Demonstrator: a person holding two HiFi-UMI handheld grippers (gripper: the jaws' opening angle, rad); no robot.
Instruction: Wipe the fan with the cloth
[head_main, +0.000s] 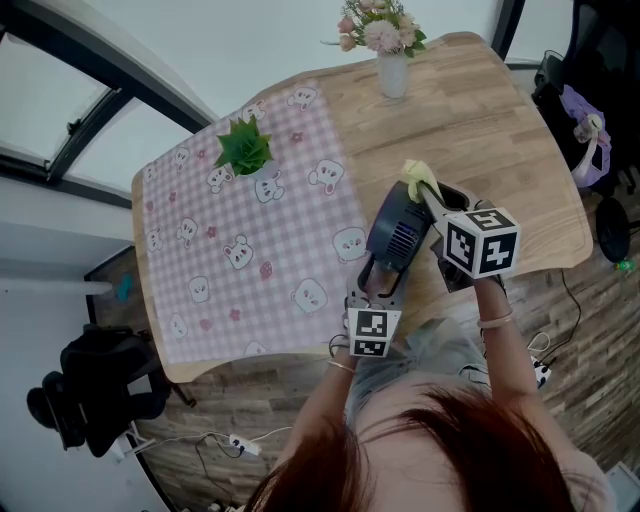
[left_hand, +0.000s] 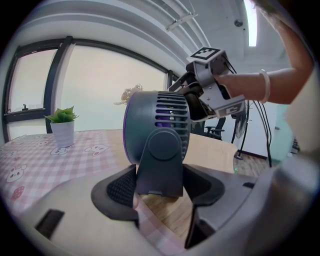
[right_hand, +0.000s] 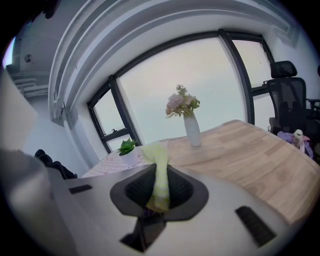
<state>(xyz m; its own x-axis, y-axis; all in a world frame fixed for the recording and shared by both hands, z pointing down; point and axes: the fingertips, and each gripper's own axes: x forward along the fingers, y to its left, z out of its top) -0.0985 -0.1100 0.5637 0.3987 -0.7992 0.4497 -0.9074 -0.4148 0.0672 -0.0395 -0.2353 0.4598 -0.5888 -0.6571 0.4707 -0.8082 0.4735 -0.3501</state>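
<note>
A small dark blue-grey desk fan (head_main: 398, 232) (left_hand: 156, 131) stands on the wooden table near its front edge. My left gripper (head_main: 377, 290) (left_hand: 161, 192) is shut on the fan's stand (left_hand: 161, 172), both pads against its base. My right gripper (head_main: 432, 200) (right_hand: 159, 192) is shut on a pale yellow-green cloth (head_main: 420, 179) (right_hand: 159, 172), which sticks up between the jaws. In the head view the cloth lies against the top right of the fan. In the left gripper view the right gripper (left_hand: 212, 85) sits at the fan's upper right side.
A pink checked tablecloth (head_main: 240, 250) covers the table's left half, with a small potted plant (head_main: 246, 150) on it. A white vase of flowers (head_main: 390, 50) stands at the far edge. An office chair (right_hand: 287, 95) and bags are off to the right.
</note>
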